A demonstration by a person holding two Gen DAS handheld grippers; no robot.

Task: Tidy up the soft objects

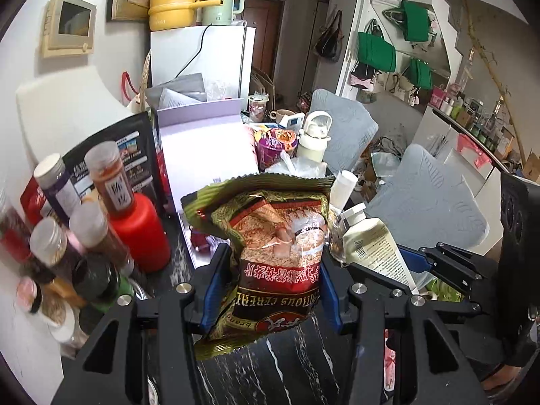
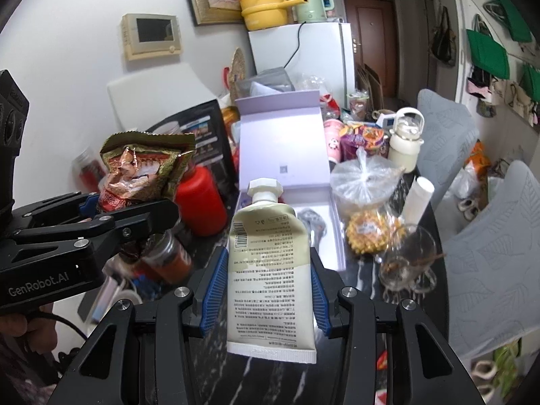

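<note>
On left tongs (image 2: 88, 208), "GenRobot.AI", cereal bag (image 1: 270, 256)

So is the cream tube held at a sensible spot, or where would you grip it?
The spot looks sensible. The right gripper clamps the cream tube across its flat lower body, above the crimped end, cap pointing away. The blue jaws press on both narrow edges, coming from the crimp side. The cap end is thicker and rounder, so it would likely slip more.

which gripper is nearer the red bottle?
Left. The left gripper, shut on the cereal bag, is beside the red bottle; the right gripper, shut on the cream tube, sits further right.
</note>
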